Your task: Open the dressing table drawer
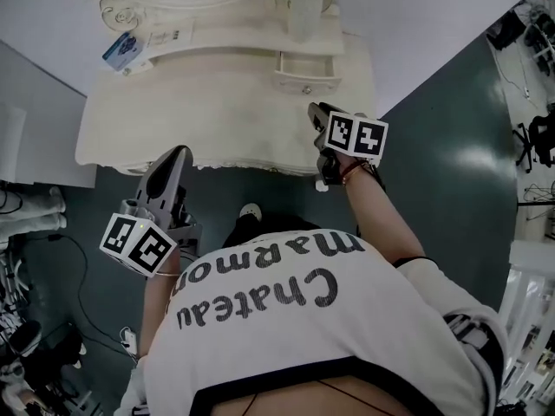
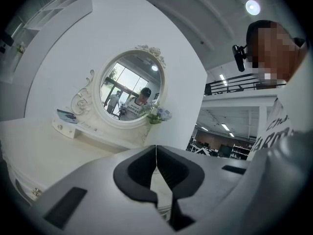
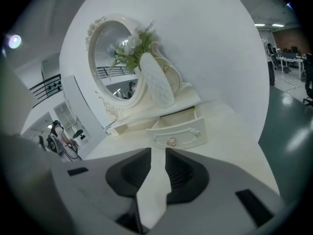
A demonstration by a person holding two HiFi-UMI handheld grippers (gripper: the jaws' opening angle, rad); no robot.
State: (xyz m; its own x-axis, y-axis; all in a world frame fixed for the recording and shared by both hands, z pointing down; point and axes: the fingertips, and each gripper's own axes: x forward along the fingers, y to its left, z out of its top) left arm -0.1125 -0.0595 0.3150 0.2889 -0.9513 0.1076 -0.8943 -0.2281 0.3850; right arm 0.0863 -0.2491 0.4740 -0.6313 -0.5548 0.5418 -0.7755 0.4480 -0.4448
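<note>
Drawer-opening looks finished: left gripper (image 2: pixel 156 153), jaws together and empty, hangs at the dressing table (image 1: pixel 173 128) front edge, the small drawer (image 3: pixel 178 133) stands pulled out at the table's right rear, and right gripper (image 3: pixel 157 155), jaws slightly apart, empty, likely just needs withdrawing.

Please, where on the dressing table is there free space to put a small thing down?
The wide tabletop, left of and in front of the open drawer, is bare up to its front edge. The back is crowded: the blue booklet at the left, the vase over the drawer.
</note>
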